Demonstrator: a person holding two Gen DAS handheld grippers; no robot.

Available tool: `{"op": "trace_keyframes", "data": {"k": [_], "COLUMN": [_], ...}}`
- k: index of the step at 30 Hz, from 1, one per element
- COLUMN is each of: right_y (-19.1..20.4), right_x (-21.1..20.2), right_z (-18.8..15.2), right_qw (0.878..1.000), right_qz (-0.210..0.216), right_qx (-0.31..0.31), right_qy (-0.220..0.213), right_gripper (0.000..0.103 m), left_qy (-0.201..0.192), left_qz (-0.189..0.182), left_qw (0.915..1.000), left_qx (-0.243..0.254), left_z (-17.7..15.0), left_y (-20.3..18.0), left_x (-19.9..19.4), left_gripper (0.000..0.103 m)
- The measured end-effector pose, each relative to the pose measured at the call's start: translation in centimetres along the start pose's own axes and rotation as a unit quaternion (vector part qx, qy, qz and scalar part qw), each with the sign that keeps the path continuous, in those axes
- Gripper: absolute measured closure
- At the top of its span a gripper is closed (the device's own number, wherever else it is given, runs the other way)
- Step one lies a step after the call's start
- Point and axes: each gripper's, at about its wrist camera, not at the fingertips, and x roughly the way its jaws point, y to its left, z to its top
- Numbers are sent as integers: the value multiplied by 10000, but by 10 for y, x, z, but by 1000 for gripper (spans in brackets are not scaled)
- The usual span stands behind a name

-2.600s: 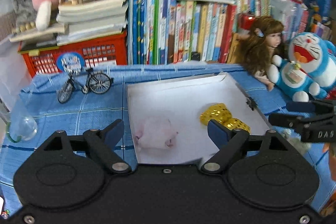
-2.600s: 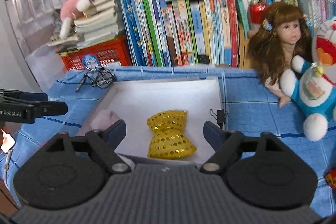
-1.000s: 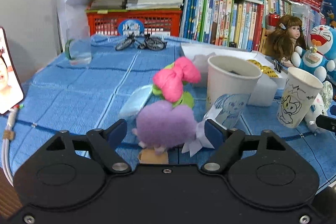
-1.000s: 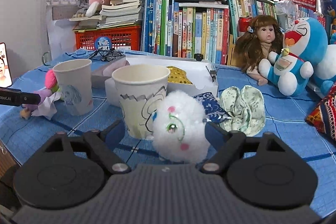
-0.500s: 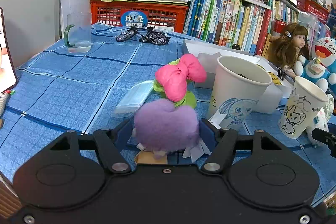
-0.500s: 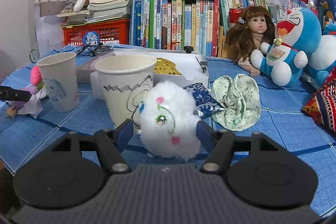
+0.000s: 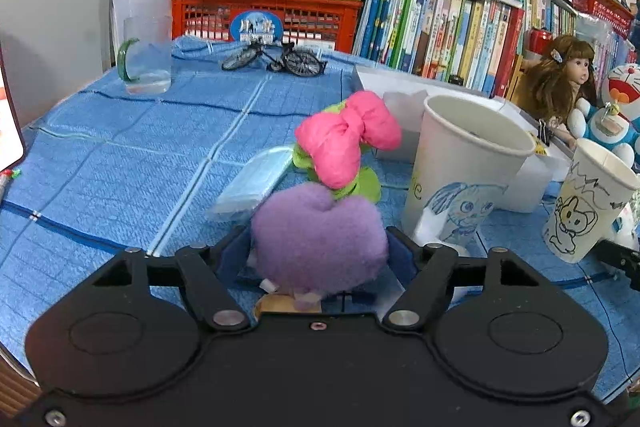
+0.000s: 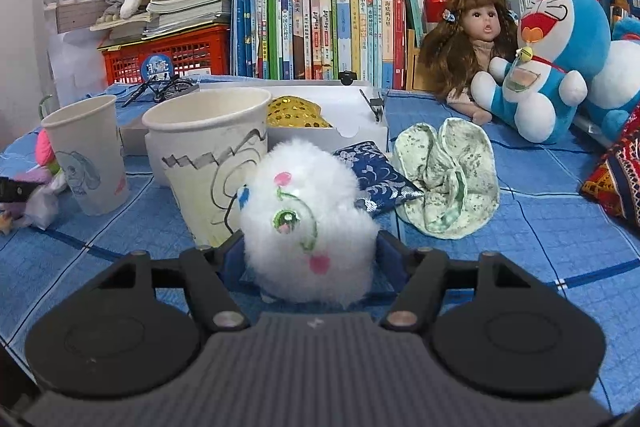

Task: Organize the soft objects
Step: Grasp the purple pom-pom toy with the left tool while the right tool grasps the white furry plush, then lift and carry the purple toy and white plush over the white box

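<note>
- Gripping two toys at once, we now have the left gripper closed on the purple plush; half a second back its fingers only bracketed the toy, and a second back they stood wide apart.
- On the other side, the right gripper has likewise closed on the white fluffy ball, whose fur bulges out over both blue pads.
- Both toys look to us as if they rest on the blue tabletop; neither seems lifted yet.
- We read the change as the grasp step finished on both sides, so a lift and a carry come next.
- Just past the left fingers lies the pink bow on its green piece, with a folded face mask touching it on the left-finger side.
- Beyond the left gripper's right finger stands the rabbit paper cup.
- Just ahead of the right gripper's left finger stands the zigzag paper cup, close against the ball; a careless lift could nudge it.
- Off the right gripper's right finger lie the navy floral pouch and the green scrunchie.
- Farther ahead sits the white tray with the gold sequin bow inside, which we judge the likely destination.
- Farthest ahead, a doll leans by the books.
</note>
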Motion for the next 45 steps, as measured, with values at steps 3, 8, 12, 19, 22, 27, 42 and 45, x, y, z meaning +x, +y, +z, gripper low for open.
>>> {"op": "trace_keyframes", "data": {"k": [3,8,12,19,22,27,42,45], "right_y": [-2,-3,-3,-1,-1,-1,-17,-22], "right_x": [3,7,7,-3,-11,-24,-40,-35], "right_z": [-1,0,0,4,7,15,62,77], "right_qw": [10000,9999,9999,9999,9998,9994,9977,9977], "right_qz": [25,43,60,56,64,46,-184,-149], "right_qx": [63,88,104,121,100,79,24,0], "right_qy": [24,36,40,-92,-176,-325,-652,-655], "right_gripper": [27,27,33,36,37,36,36,36], "left_qy": [8,-26,-9,-167,-269,-401,-763,-797], "left_qz": [28,-13,11,9,8,5,-200,-288], "left_qw": [10000,10000,10000,9997,9994,9990,9966,9961], "left_qx": [26,-17,47,166,201,185,234,263], "left_z": [-2,0,1,5,9,17,71,89], "left_y": [-2,-1,-2,-6,-6,-4,-6,-12], "left_x": [2,0,-3,-19,-27,-39,-58,-52], "left_gripper": [32,36,38,39,39,39,39,39]}}
